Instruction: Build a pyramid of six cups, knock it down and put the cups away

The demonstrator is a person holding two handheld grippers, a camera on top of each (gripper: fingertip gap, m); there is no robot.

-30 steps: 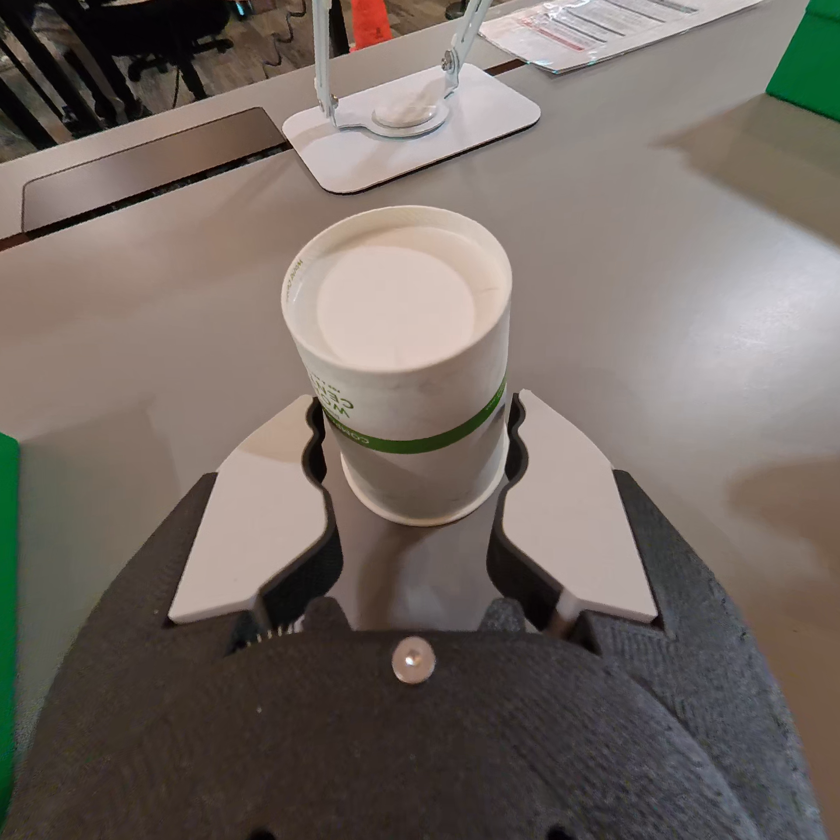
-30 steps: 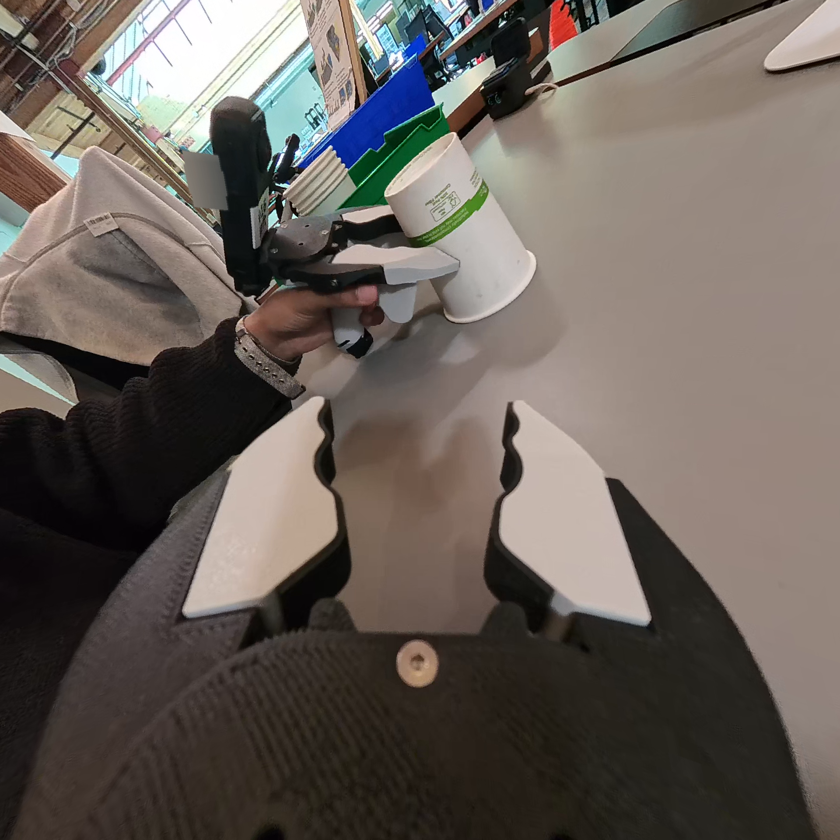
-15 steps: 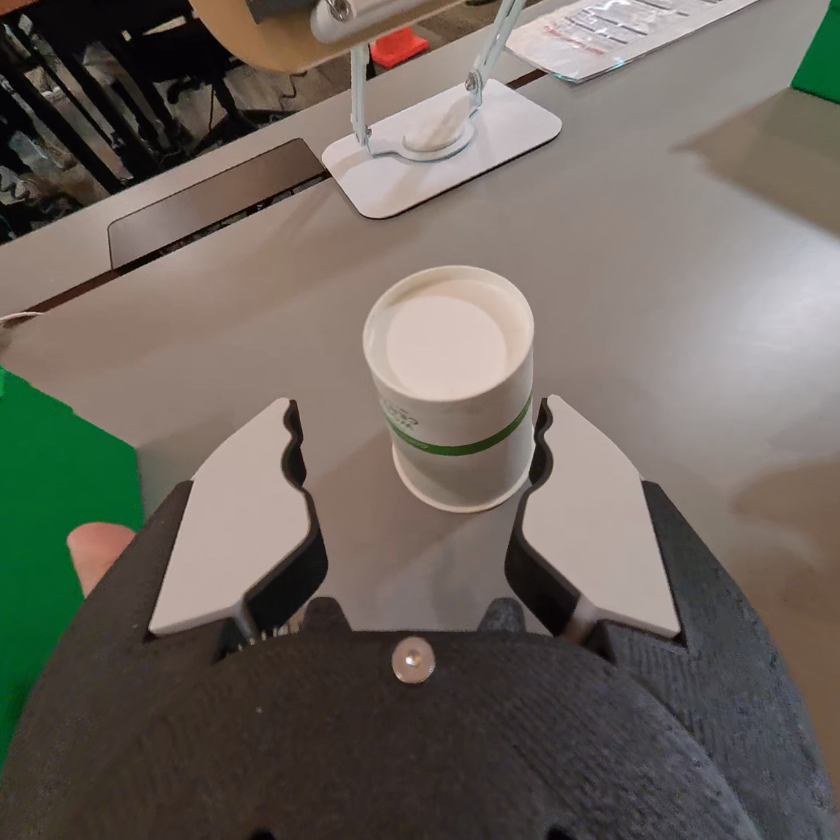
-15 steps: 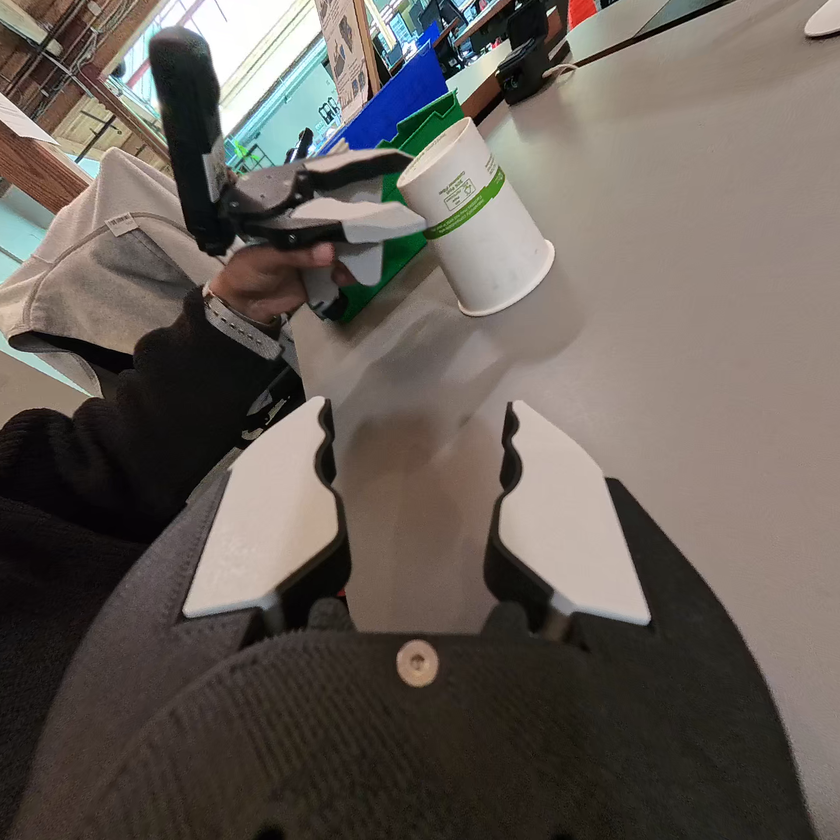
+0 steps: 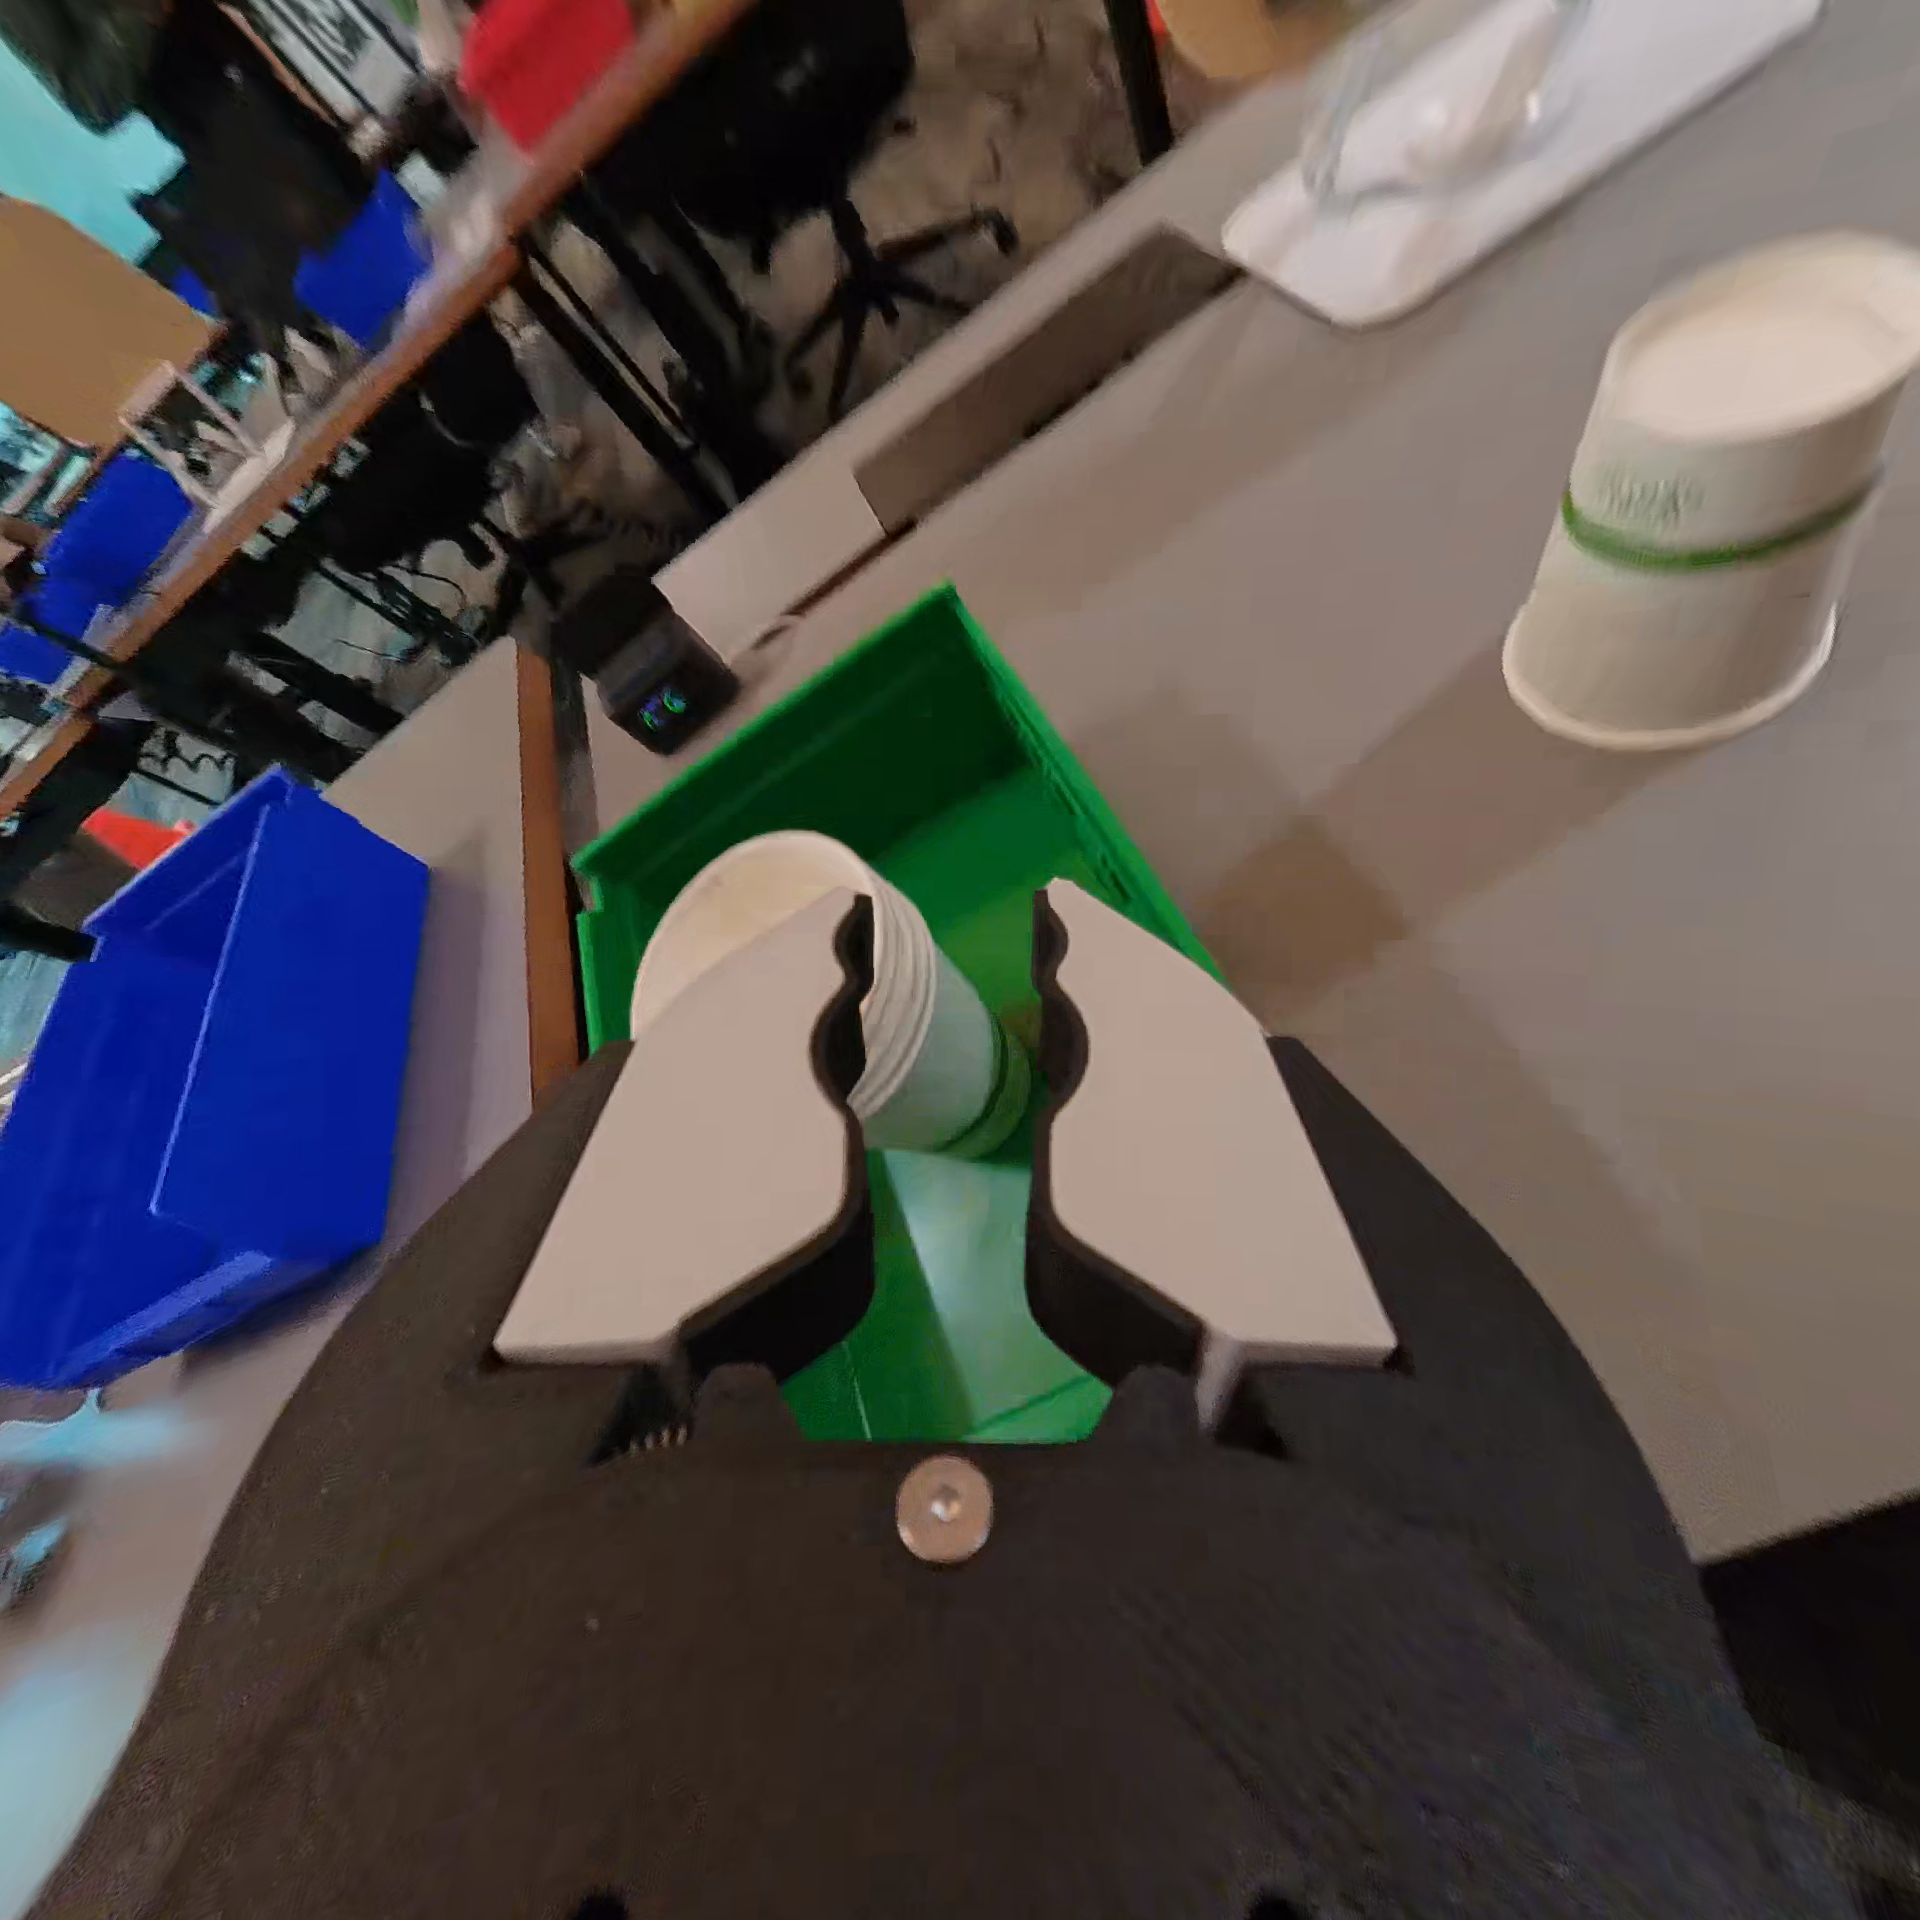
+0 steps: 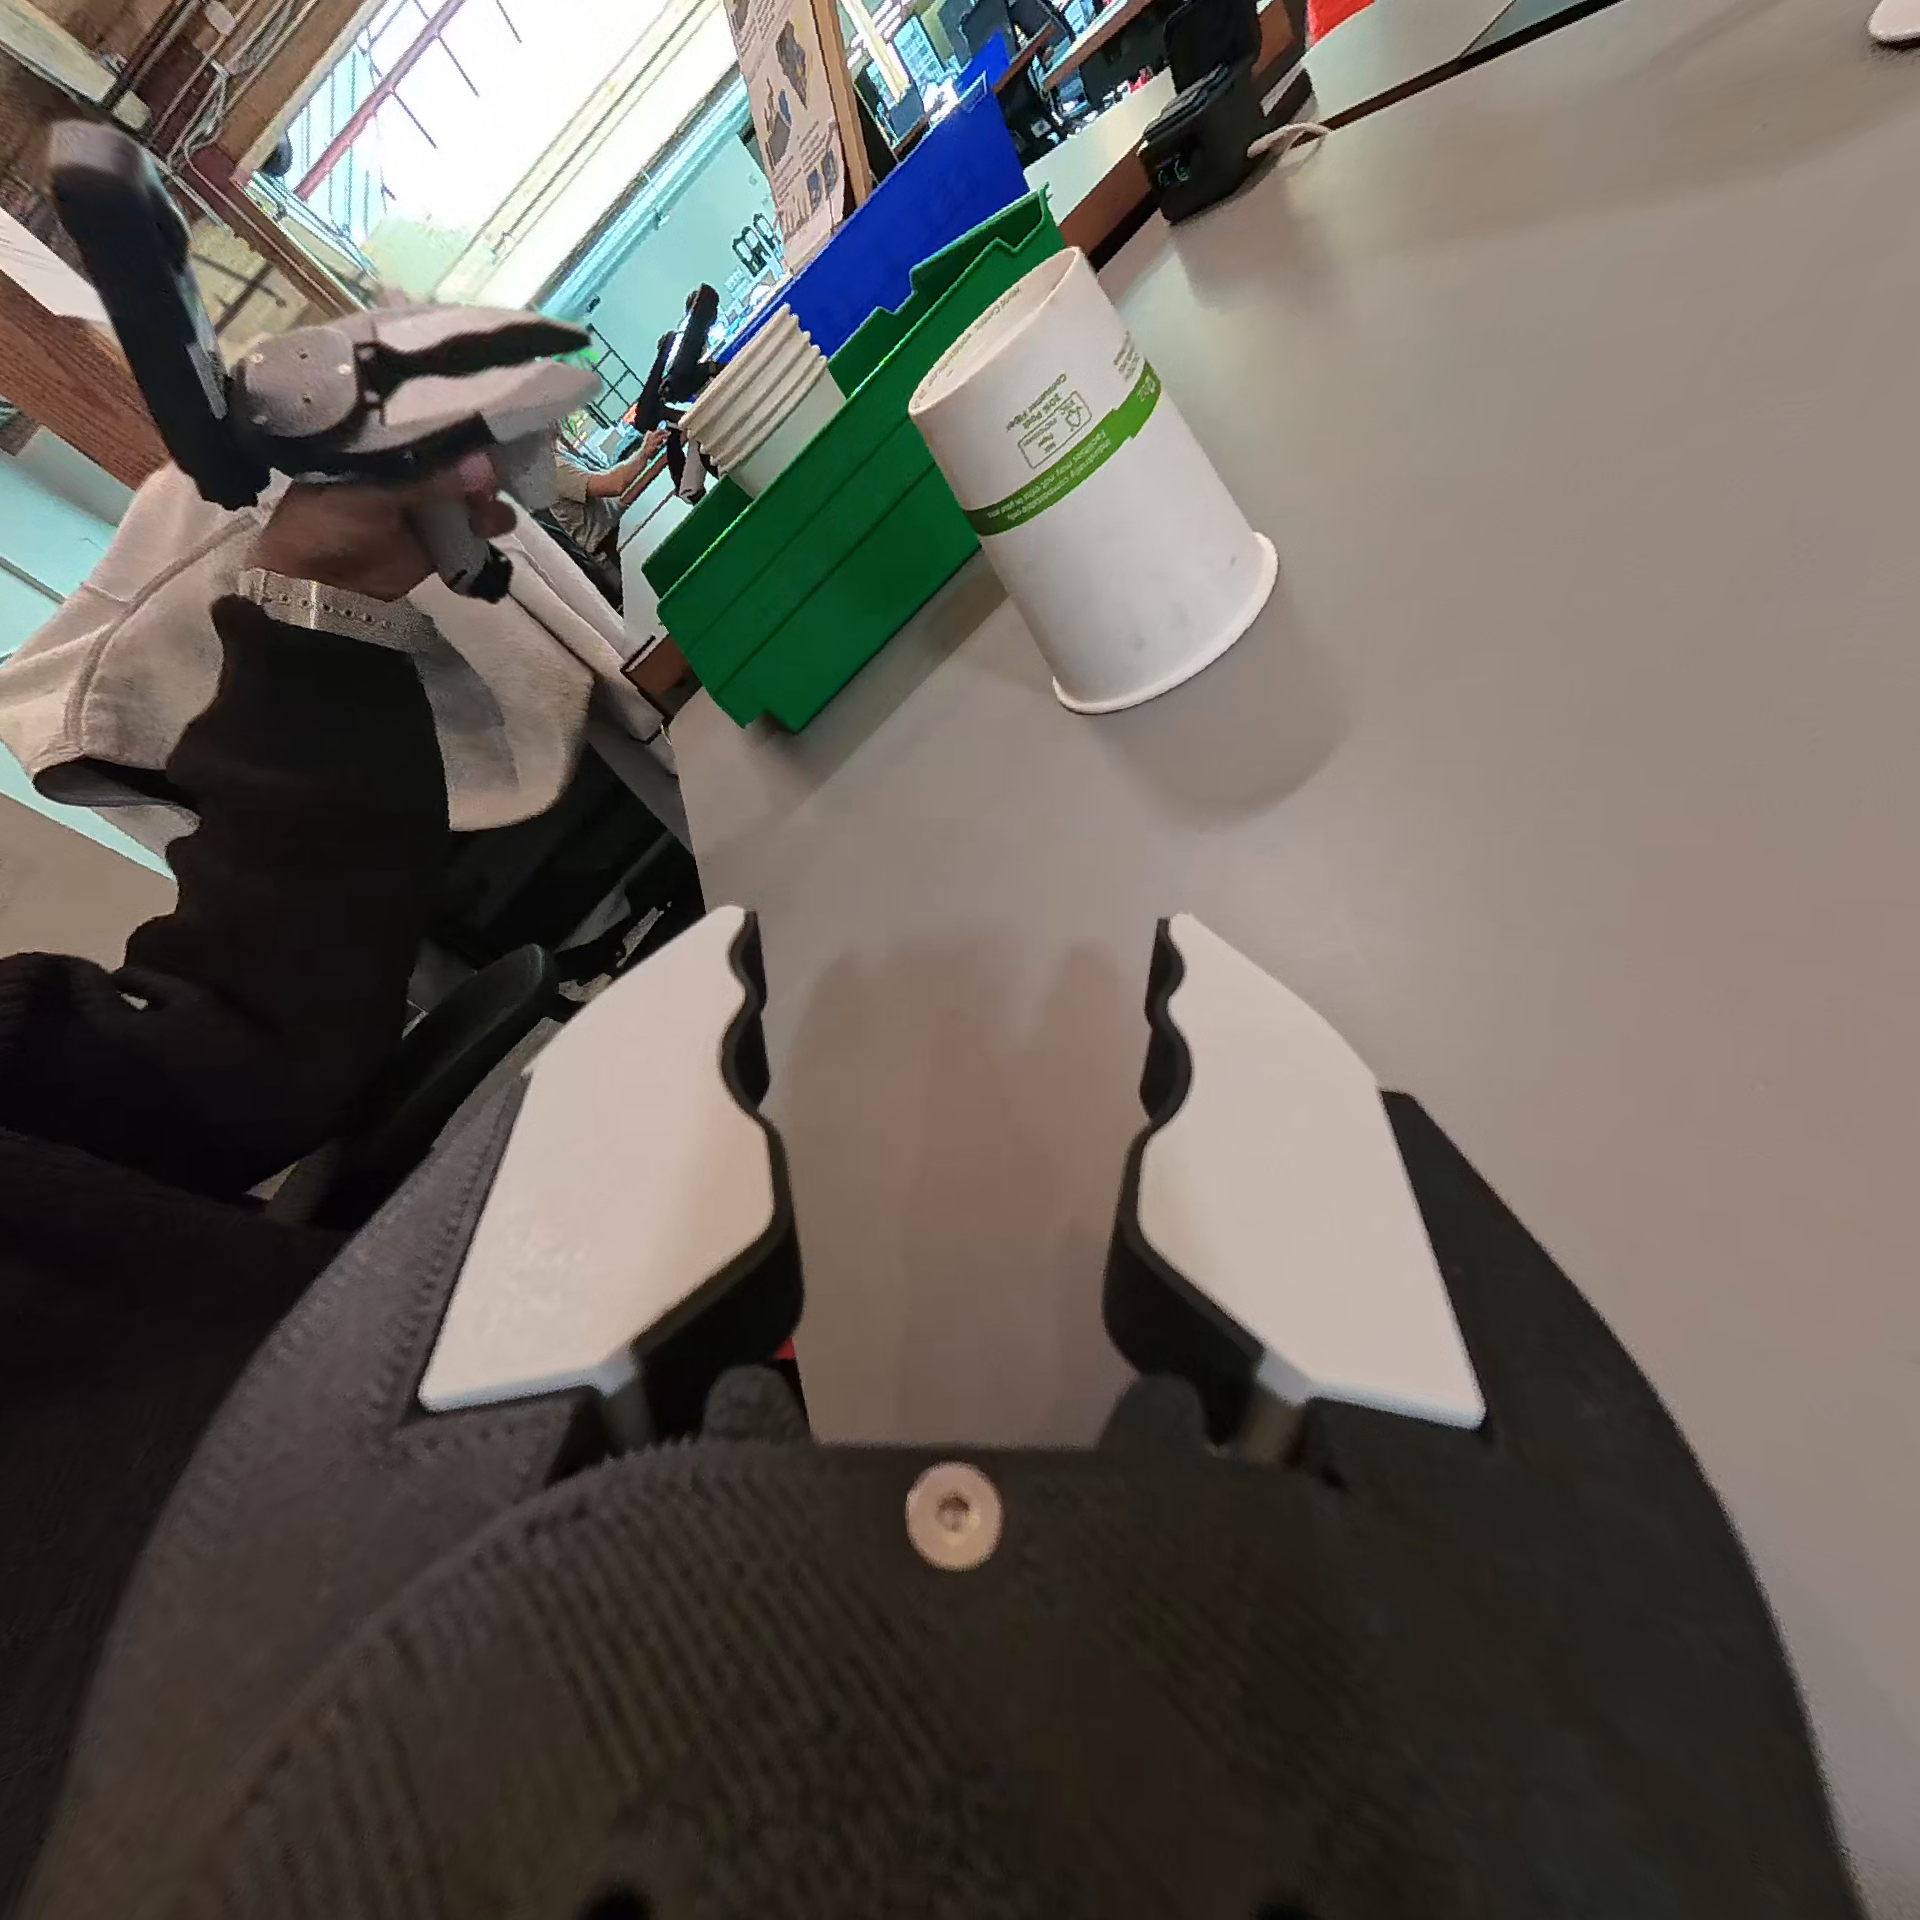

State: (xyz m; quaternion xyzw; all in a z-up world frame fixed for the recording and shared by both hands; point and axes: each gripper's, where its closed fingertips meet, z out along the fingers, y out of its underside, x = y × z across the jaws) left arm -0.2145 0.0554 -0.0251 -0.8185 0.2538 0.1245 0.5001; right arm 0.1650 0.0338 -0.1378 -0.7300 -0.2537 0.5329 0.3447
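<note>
Both tongs spread empty: left tongs (image 5: pixel 945 940) above one cup stack (image 5: pixel 914 1039), right tongs (image 6: pixel 954 940) near one upturned cup (image 6: pixel 1101 520).

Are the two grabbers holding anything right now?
No. The left gripper is open above the cup stack in the green bin, not touching it. The right gripper is open over bare table.

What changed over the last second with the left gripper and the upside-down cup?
The left gripper let go of the upside-down cup, drew back and swung left over the green bin, jaws open above the cup stack. The cup stays on the table; the right gripper stays open.
</note>
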